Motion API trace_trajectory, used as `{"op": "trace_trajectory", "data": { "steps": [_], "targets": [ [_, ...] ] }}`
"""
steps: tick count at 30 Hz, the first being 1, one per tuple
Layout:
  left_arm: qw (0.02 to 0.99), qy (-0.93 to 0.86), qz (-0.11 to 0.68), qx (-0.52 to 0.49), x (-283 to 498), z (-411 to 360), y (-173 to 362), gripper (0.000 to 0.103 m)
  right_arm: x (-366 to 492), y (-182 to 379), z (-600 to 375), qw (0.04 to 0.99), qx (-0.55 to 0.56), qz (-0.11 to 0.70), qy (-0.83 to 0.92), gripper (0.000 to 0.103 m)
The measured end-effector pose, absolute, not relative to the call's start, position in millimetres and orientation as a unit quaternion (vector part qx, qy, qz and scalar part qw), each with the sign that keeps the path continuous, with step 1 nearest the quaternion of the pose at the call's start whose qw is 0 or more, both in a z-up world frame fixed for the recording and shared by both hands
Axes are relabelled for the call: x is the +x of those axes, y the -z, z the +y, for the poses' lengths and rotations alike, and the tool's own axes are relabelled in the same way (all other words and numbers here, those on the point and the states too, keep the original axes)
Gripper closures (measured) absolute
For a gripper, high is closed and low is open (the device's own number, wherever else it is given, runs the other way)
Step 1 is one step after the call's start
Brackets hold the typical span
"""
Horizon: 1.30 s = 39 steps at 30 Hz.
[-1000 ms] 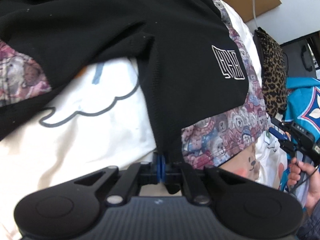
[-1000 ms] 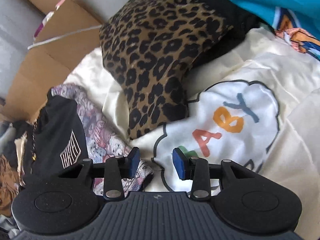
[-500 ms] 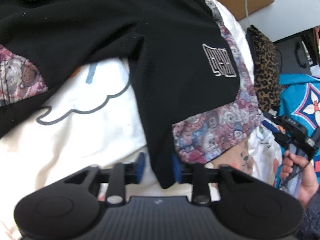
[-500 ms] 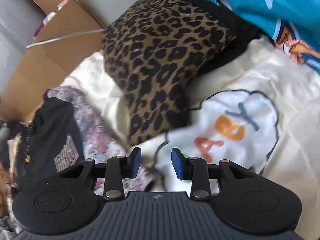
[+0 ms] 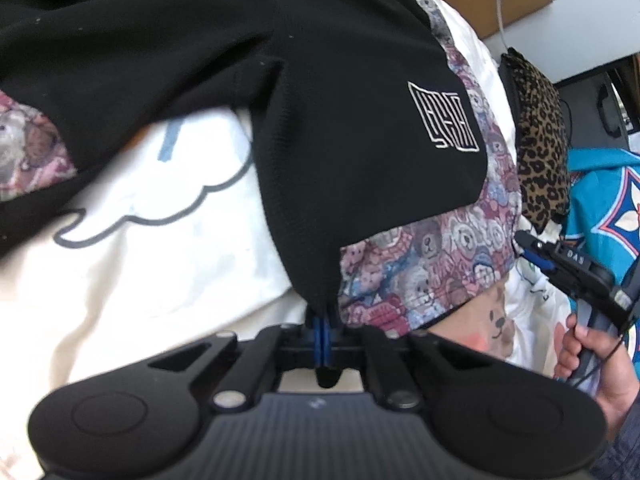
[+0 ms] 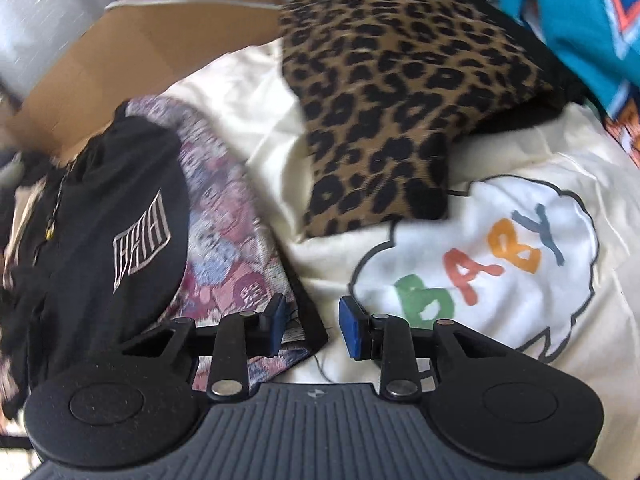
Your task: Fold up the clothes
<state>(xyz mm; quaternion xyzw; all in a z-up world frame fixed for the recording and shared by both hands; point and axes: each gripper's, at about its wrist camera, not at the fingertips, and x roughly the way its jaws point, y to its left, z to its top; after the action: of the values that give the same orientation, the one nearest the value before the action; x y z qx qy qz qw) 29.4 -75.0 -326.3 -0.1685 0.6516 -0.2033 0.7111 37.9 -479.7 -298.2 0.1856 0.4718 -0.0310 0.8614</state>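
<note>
Black fabric fills most of the left wrist view: a pair of black shorts [image 5: 340, 128] with a white outlined logo lies spread over a teddy-bear print garment [image 5: 424, 272], both on a cream sheet [image 5: 160, 272] printed with a cloud. The left gripper [image 5: 322, 330] is now pinched tight on the hem corner of the shorts; half a second ago its blue pads stood apart on either side of that edge, so the grip has only just been retaken. That likely means a leg corner is held ready to be lifted or carried over in a fold, though the pictures do not settle which fold this is. The right gripper [image 6: 308, 326] hovers with its pads spread, holding nothing, just over the corner of the bear print near the letters "BABY"; it has drifted nearer the cloth than a second ago. The person's hand [image 5: 592, 364] shows holding its handle. Counted: two grippers, one pair of shorts, one bear-print garment, one leopard-print cushion [image 6: 392, 92], one teal patterned cloth [image 6: 568, 16], one piece of brown cardboard [image 6: 152, 40] behind.
</note>
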Motion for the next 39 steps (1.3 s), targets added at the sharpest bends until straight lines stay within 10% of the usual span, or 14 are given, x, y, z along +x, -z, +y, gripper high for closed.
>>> {"op": "trace_trajectory", "data": {
  "steps": [10, 16, 39],
  "targets": [
    [0.715, 0.196, 0.650, -0.170, 29, -78, 327, 0.101, 37, 296, -478, 0.866, 0.176, 0.467, 0.012, 0.066],
    [0.715, 0.195, 0.648, -0.173, 29, -77, 329, 0.101, 33, 294, -484, 0.863, 0.203, 0.463, 0.005, 0.099],
    [0.668, 0.252, 0.672, -0.198, 24, -87, 349, 0.100, 45, 295, -508, 0.850, 0.169, 0.494, 0.066, 0.099]
  ]
}}
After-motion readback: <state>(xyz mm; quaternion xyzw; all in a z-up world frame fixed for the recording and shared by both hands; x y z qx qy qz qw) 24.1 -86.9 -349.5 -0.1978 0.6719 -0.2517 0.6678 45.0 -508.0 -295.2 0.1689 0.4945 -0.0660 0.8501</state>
